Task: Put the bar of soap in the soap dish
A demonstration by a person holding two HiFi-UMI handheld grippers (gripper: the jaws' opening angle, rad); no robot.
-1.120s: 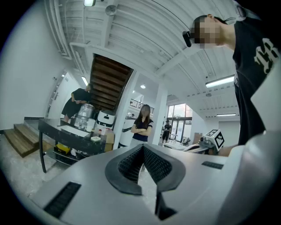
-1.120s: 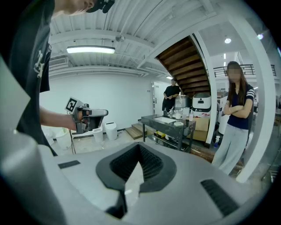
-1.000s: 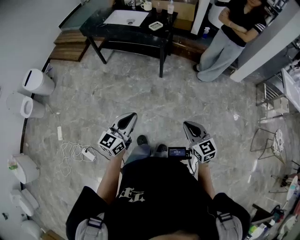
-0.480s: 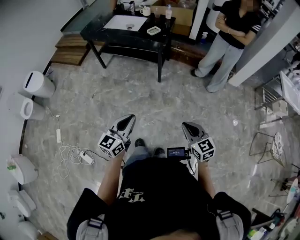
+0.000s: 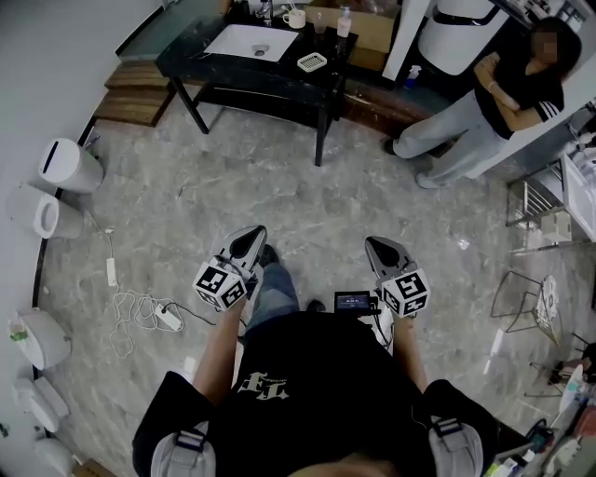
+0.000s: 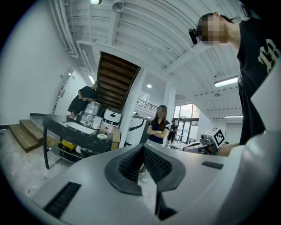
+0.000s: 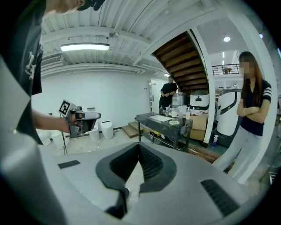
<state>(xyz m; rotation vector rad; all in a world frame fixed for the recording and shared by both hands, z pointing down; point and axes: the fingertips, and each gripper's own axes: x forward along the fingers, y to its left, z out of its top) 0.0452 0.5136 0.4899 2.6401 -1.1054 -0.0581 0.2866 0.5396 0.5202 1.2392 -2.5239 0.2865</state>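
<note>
The black table (image 5: pixel 200 58) stands far ahead across the floor, with a white basin (image 5: pixel 251 41) set in its top. A small white slotted soap dish (image 5: pixel 312 62) lies near the table's right end; it also shows as the soap dish (image 6: pixel 102 136) in the left gripper view and the soap dish (image 7: pixel 174 123) in the right gripper view. I cannot make out a bar of soap. My left gripper (image 5: pixel 252 234) and right gripper (image 5: pixel 376 245) are held in front of my body, far short of the table. Left gripper (image 6: pixel 141 147) and right gripper (image 7: pixel 139 146) are both shut with nothing in them.
A person (image 5: pixel 484 107) with folded arms stands right of the table. A cup (image 5: pixel 294 16) and a bottle (image 5: pixel 345 20) stand at the table's back. White bins (image 5: pixel 65 166) line the left wall. A cable with a plug strip (image 5: pixel 140 312) lies on the floor. Wire racks (image 5: pixel 535 210) stand at right.
My leg has stepped forward between the grippers, and both grippers have moved forward a little with me, still shut. The bystander has shifted to the right in the view.
</note>
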